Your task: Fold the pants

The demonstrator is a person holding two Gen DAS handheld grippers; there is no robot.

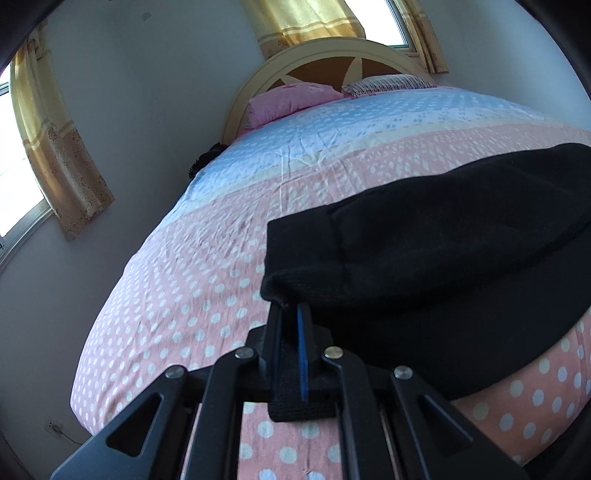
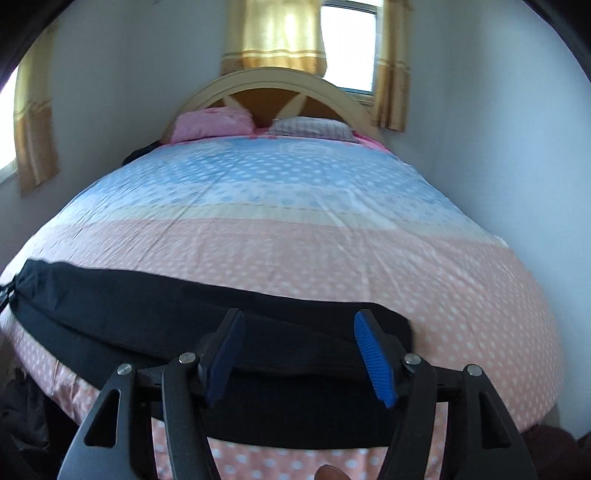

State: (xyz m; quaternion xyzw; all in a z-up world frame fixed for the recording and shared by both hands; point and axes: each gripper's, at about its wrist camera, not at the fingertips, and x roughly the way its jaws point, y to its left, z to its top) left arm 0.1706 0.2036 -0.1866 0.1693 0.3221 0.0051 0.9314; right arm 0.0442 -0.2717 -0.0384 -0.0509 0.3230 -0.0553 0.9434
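Black pants [image 1: 443, 266] lie across the near end of a bed with a pink and blue dotted cover [image 1: 229, 229]. My left gripper [image 1: 290, 306] is shut on a corner of the pants' ribbed edge, and a strip of black cloth runs back between its fingers. In the right wrist view the pants [image 2: 147, 306] stretch as a long band from the far left to the middle. My right gripper [image 2: 299, 321] stands open over their right end, and its blue pads [image 2: 373, 358] press on nothing.
A cream headboard [image 2: 280, 85] with a pink pillow [image 2: 214, 123] and a striped pillow [image 2: 314, 127] stands at the far end. Walls with yellow-curtained windows [image 2: 273, 33] close in on the bed. Dark things [image 2: 26, 417] lie on the floor at left.
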